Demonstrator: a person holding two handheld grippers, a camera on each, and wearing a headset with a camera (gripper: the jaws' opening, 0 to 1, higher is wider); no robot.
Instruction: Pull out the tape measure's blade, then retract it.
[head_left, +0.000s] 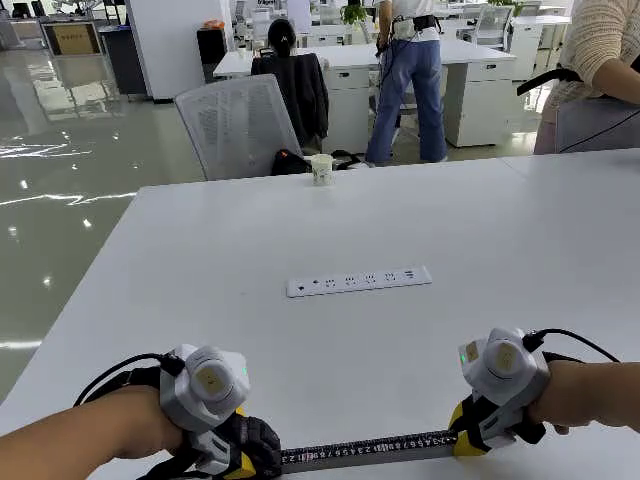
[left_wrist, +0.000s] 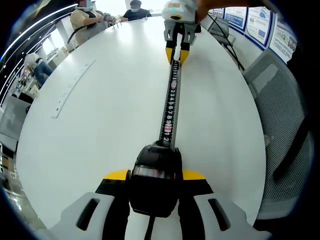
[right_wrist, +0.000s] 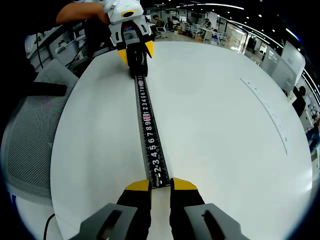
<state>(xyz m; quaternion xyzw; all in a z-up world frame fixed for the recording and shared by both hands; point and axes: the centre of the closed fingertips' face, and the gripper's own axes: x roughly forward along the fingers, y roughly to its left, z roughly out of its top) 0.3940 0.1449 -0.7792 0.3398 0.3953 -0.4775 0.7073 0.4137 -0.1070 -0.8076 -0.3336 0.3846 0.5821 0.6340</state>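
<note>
A black tape measure case (left_wrist: 156, 176) sits clamped between the yellow-tipped jaws of my left gripper (left_wrist: 155, 175), which is shut on it. Its black blade (left_wrist: 170, 102) with white numbers runs out straight over the white table to my right gripper (left_wrist: 177, 52), which is shut on the blade's end. In the right gripper view the blade (right_wrist: 150, 137) starts between the yellow fingertips of my right gripper (right_wrist: 161, 185) and leads to the case (right_wrist: 136, 57) in the left gripper (right_wrist: 134, 50). In the head view the left gripper (head_left: 235, 455) holds the case (head_left: 255, 445), the blade (head_left: 365, 450) spans to the right gripper (head_left: 465, 440).
A white power strip (head_left: 358, 281) lies mid-table and a small paper cup (head_left: 321, 168) stands at the far edge. A mesh chair (head_left: 240, 125) is behind the table, with people standing and sitting beyond. Another mesh chair (left_wrist: 285, 135) is beside the near table edge.
</note>
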